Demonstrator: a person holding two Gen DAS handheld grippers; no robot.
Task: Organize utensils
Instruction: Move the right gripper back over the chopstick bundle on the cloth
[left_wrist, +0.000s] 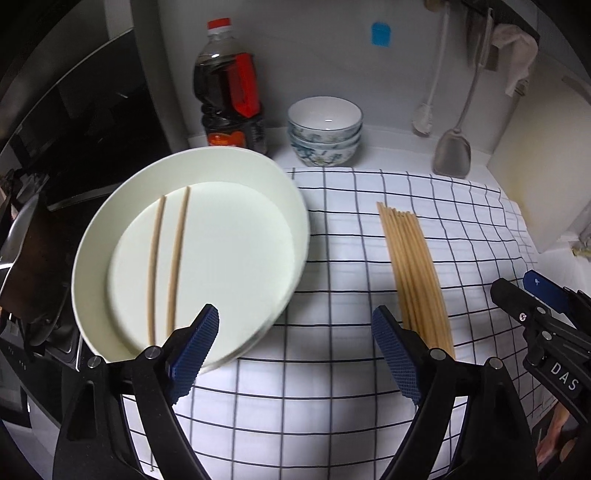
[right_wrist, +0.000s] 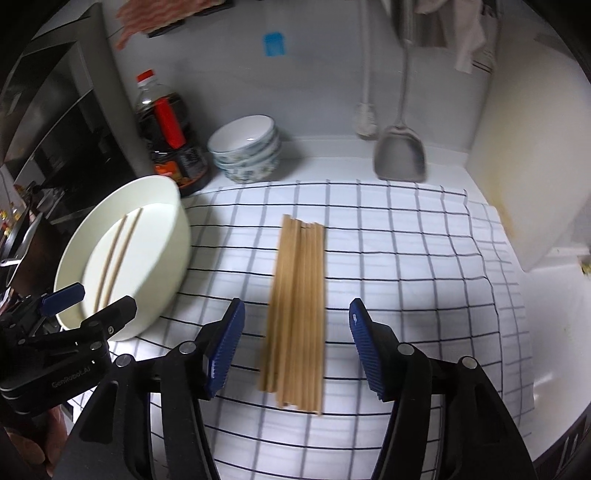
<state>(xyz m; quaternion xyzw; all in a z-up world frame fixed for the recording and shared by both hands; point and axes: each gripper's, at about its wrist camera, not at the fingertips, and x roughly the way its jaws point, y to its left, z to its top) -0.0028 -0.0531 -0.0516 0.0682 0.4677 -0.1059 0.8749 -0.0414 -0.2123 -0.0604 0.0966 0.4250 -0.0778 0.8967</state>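
A bundle of wooden chopsticks (right_wrist: 297, 314) lies flat on a checked cloth (right_wrist: 406, 258) spread over the white desk (right_wrist: 535, 325). The sticks lie side by side, touching one another, with their long axis running from the near edge of the cloth toward the back wall; the far ends are slightly uneven, and which ends are the tips cannot be told. In the left wrist view the same bundle (left_wrist: 413, 273) sits to the right of the white plate (left_wrist: 258, 206).

Two more chopsticks (left_wrist: 168, 264) rest inside that plate, parallel with a narrow gap between them, their long axis also pointing away toward the wall. The plate sits at the left edge of the cloth.

The right hand-held gripper (right_wrist: 297, 347) has its jaws wide apart, one blue pad (right_wrist: 225, 350) on each side of the bundle's near half, neither pad touching the sticks. The left hand-held gripper (left_wrist: 295, 354) is likewise spread open and holds nothing; its left pad (left_wrist: 194, 354) overlaps the plate's near rim in the picture, its right pad lies beside the bundle's near end.

Behind the cloth stand a dark sauce bottle (left_wrist: 229, 96) and a stack of patterned bowls (left_wrist: 324, 131), and a metal spatula (left_wrist: 452, 147) hangs against the wall.
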